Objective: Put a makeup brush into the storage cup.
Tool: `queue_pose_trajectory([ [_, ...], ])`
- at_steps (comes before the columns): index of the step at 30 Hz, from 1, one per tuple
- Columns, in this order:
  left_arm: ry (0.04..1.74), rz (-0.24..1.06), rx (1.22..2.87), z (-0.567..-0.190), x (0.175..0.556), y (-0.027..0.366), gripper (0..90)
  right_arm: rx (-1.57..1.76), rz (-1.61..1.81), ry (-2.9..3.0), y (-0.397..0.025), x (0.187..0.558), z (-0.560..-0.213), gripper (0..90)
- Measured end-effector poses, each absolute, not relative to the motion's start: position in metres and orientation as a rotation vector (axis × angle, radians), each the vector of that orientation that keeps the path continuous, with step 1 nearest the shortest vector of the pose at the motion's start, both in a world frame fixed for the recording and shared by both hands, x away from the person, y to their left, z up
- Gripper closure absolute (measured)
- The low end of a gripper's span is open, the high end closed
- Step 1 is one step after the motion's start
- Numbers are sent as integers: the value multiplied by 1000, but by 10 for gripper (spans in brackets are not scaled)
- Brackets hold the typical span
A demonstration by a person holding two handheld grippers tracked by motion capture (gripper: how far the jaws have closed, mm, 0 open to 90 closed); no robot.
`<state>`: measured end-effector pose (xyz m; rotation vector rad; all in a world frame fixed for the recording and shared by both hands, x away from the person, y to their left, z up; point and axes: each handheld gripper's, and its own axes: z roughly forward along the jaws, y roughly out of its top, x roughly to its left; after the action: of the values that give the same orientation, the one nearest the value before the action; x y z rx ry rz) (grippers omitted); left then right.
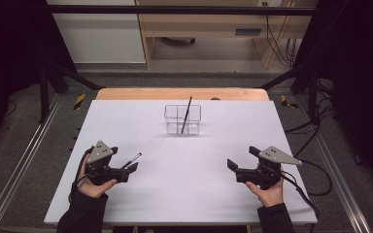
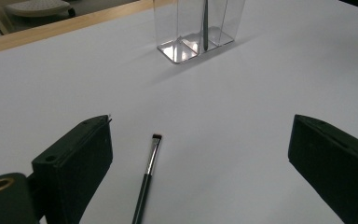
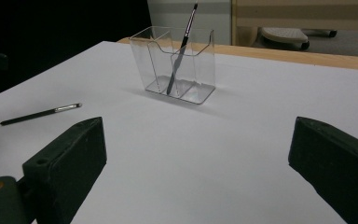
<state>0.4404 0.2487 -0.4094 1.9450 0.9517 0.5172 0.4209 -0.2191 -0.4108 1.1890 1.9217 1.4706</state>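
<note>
Lying flat on the white desk (image 1: 184,194), the thin black make-up brush with a silver ferrule (image 2: 148,175) sits right at the left tongs (image 1: 132,166), its bristle tip pointing away toward the far side. In the left gripper view its black handle runs between the two black jaws, closer to the left one, and those jaws stand wide apart with nothing held.

Further toward the middle and back of the desk stands the clear plastic divided holder (image 1: 182,119), well apart from both hands. A second slim dark brush (image 1: 186,114) leans upright inside it.

On the right, the right tongs (image 1: 229,164) hover low over bare desk, jaws also spread wide and empty, aimed toward the holder.

The loose brush looks very light, stiff and smooth, so it would probably roll or skid if nudged sideways. Because it lies flush on the surface, the jaws would need to come down on either side of the handle and close across it. The best hold seems to be mid-handle, behind the ferrule, leaving the soft bristles untouched.
</note>
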Motion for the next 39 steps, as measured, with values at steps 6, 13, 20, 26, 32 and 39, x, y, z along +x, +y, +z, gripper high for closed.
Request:
queue_pose_trajectory([
  [6, 961, 494, 1985, -409, 448, 254, 56, 1186, 1478, 1925, -218, 420, -411, 48],
  [13, 978, 474, 2085, -415, 457, 254, 57, 1183, 1479, 1932, -219, 420, -411, 57],
  [20, 1000, 457, 2173, -421, 464, 258, 66, 1187, 1476, 1951, -216, 420, -413, 65],
  [26, 1020, 446, 2219, -423, 471, 261, 84, 1192, 1465, 1972, -214, 422, -416, 66],
  [32, 1026, 407, 2247, -428, 479, 261, 119, 1193, 1466, 1977, -213, 422, -416, 67],
  [39, 1038, 383, 2280, -433, 487, 259, 168, 1195, 1472, 1978, -212, 422, -416, 68],
])
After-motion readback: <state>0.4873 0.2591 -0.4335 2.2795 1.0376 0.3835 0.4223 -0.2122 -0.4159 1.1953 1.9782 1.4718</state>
